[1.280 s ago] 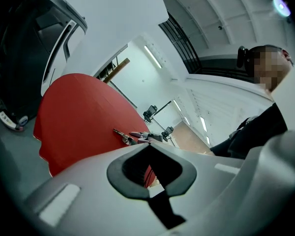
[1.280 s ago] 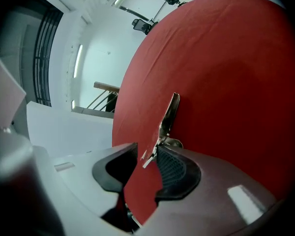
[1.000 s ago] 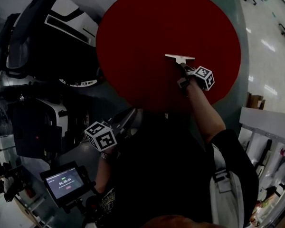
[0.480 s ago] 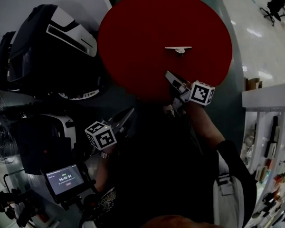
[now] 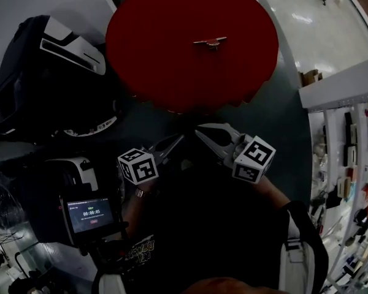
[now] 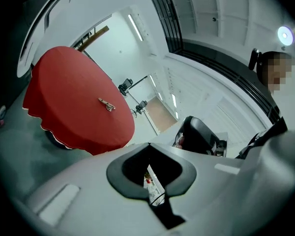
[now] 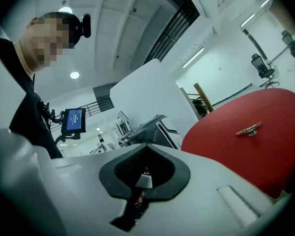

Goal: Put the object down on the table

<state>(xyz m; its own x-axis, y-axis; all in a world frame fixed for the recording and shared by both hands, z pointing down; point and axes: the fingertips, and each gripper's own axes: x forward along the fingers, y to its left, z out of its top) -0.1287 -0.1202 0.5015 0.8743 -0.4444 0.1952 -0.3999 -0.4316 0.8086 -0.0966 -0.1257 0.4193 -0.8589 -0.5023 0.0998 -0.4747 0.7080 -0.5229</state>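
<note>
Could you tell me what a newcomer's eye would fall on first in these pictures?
The round red table fills the top of the head view, with one small metal object lying alone on it near the middle. Below it, off the table and close to the person, the left gripper and right gripper are both shut and empty.

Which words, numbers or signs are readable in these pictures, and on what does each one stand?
"00:00:05": on the small screen, head view; its other lines are too small.
Print on the person's shirt: blurred, unreadable.
Marker cubes: square patterns only, no letters.
</note>
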